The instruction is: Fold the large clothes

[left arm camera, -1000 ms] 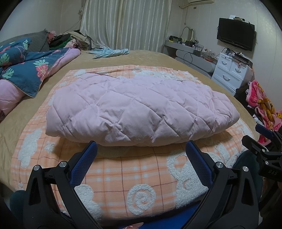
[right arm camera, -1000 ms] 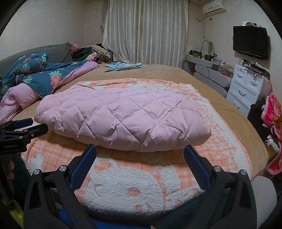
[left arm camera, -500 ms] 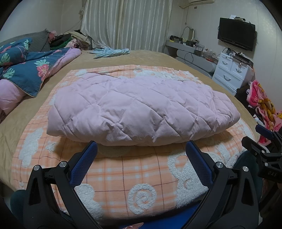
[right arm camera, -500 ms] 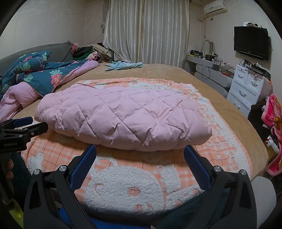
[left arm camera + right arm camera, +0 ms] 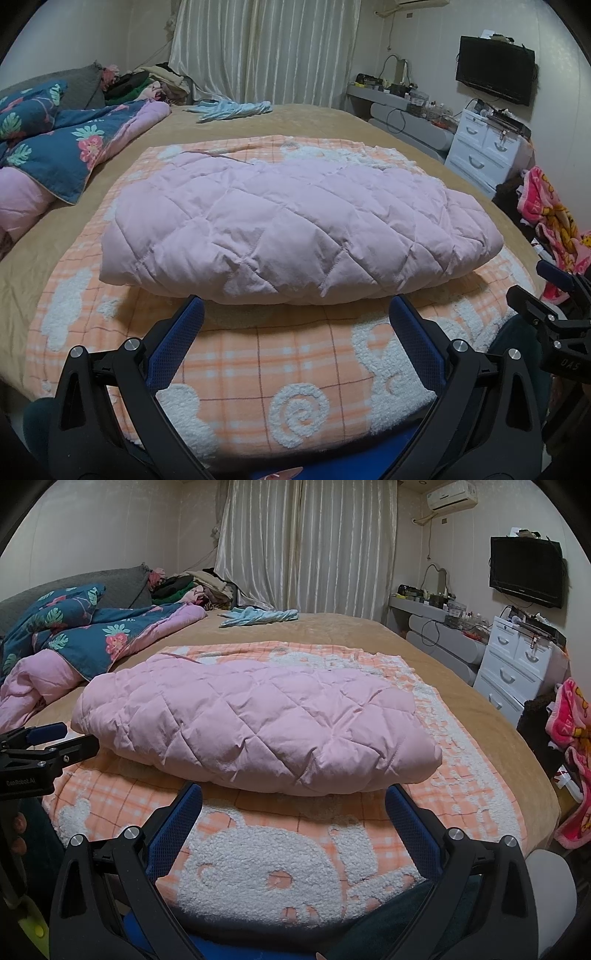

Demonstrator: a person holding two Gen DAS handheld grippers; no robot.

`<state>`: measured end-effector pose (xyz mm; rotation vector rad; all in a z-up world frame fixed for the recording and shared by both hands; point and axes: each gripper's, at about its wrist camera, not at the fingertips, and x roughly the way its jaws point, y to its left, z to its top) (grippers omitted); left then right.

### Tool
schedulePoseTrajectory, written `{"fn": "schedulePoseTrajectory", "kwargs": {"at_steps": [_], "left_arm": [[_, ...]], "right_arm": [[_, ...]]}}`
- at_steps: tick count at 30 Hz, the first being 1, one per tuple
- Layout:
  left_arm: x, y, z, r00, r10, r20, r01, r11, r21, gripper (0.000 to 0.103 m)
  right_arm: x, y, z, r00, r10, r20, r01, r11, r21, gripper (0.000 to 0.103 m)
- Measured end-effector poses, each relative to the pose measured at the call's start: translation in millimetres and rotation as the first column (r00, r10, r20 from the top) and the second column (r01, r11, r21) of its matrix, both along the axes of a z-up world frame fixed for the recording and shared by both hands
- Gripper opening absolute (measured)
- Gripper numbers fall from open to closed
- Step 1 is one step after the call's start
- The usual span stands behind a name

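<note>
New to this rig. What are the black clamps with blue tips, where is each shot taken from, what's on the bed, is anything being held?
No robot arm here: a person holds one two-finger gripper in each hand, and each gripper carries a fisheye camera looking forward along its fingers. So the black frame with blue pads at the bottom of each picture is that camera's own gripper: the left gripper in the left wrist view, the right gripper in the right wrist view. Each also shows at the edge of the other's picture.

On the bed lies an orange plaid blanket with white fleecy animal shapes. On it rests the pink quilted jacket, already folded into a thick bundle.

Both grippers are open and empty, short of the jacket's near edge, touching nothing.
</note>
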<state>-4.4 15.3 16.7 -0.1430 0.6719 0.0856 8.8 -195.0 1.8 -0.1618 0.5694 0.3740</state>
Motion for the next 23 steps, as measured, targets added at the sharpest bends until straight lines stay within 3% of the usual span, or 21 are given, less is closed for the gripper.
{"fn": "schedulePoseTrajectory", "kwargs": {"at_steps": [9, 15, 18, 20, 23], "left_arm": [[3, -1, -1, 1.0, 0.024, -0.01, -0.024, 0.999, 0.024, 0.094], [10, 6, -3, 1.0, 0.027, -0.01, -0.027, 1.0, -0.006, 0.094], [22, 27, -7, 0.998, 0.061, -0.031, -0.063, 0.997, -0.047, 0.094], [34, 52, -6, 0.995, 0.097, -0.017, -0.098, 0.994, -0.055, 0.094], [60, 111, -1, 0.977, 0.211, -0.028, -0.212, 0.976, -0.046, 0.094]], "right_arm": [[-2, -3, 0, 1.0, -0.021, 0.013, 0.021, 1.0, -0.005, 0.099], [7, -18, 2, 0.997, -0.073, 0.006, 0.072, 0.997, 0.025, 0.099], [22, -50, 3, 0.989, -0.151, -0.01, 0.151, 0.986, 0.069, 0.099], [36, -84, 2, 0.968, -0.249, -0.025, 0.251, 0.963, 0.103, 0.099], [61, -158, -8, 0.883, -0.468, -0.032, 0.468, 0.877, 0.104, 0.099]]}}
